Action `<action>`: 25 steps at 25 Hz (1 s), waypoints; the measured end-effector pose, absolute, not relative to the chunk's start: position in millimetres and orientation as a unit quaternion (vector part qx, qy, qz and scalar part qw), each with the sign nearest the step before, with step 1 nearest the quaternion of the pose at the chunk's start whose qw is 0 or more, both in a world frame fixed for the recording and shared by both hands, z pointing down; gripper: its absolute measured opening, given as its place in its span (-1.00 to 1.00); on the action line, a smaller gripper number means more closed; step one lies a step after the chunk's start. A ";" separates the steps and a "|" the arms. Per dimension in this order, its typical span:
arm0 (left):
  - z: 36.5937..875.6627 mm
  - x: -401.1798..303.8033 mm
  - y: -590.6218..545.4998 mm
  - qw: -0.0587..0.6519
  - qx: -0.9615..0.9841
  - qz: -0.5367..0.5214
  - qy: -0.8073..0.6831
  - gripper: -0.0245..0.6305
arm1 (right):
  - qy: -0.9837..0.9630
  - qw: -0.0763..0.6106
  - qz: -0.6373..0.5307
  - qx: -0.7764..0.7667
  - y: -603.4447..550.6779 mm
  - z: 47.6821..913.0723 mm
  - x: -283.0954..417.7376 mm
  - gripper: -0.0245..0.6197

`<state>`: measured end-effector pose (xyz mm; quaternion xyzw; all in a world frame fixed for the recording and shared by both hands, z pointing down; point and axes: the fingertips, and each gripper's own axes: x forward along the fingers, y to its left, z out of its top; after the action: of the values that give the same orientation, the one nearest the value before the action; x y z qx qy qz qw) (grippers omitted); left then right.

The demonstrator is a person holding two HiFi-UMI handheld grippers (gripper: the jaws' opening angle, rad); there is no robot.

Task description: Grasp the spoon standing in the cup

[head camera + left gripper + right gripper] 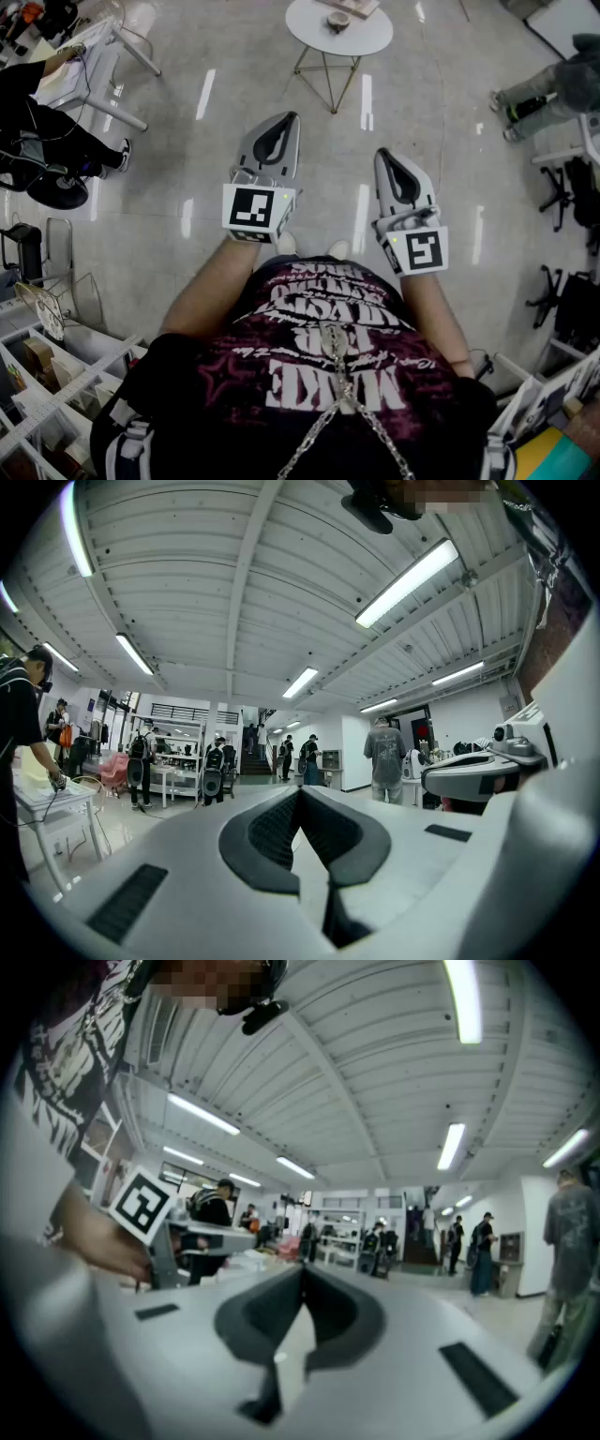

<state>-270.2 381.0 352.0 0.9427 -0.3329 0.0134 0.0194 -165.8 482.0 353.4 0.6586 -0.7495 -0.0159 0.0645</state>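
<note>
A round white table (pixel 370 36) on the glossy floor (pixel 187 169) bears a cup (pixel 337 22).

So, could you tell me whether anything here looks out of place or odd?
Nothing stands out. The left gripper and right gripper are both shut and empty, and the round table ahead stands upright, no spill visible.

A round white table (pixel 373 37) stands on the glossy floor (pixel 187 141).

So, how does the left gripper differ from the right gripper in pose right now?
The left gripper is held further forward than the right gripper. The left gripper tilts toward the right; the right gripper tilts toward the left. Both have fingers closed on nothing and hang above the floor.
</note>
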 end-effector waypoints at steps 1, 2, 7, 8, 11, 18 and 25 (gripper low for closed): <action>353.7 -266.5 377.9 0.016 0.943 0.009 -0.332 -0.85 | -0.751 0.063 -0.018 0.657 477.2 355.6 -165.3 -0.82; 356.5 -263.1 375.1 0.013 0.944 0.007 -0.331 -0.85 | -0.753 0.061 -0.019 0.655 472.5 358.5 -165.1 -0.82; 387.5 -259.0 375.3 0.015 0.949 0.023 -0.314 -0.85 | -0.755 0.059 -0.004 0.653 462.3 380.4 -172.1 -0.82; 392.4 -260.7 377.0 0.018 0.949 0.026 -0.312 -0.85 | -0.754 0.058 0.001 0.654 464.4 383.5 -172.6 -0.82; 393.8 -264.5 369.6 0.021 0.949 0.026 -0.313 -0.85 | -0.748 0.044 0.004 0.662 463.2 383.2 -166.3 -0.82; 380.9 -279.6 335.5 0.010 0.950 0.009 -0.313 -0.85 | -0.732 0.042 -0.009 0.680 434.9 369.5 -168.1 -0.82; 388.0 -289.2 323.6 0.017 0.957 0.005 -0.289 -0.85 | -0.725 0.039 -0.009 0.688 423.9 370.5 -191.7 -0.82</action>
<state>-289.2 323.6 388.0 0.9572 -0.2888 0.0051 0.0168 -191.7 423.9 370.5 0.6880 -0.7246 -0.0088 0.0394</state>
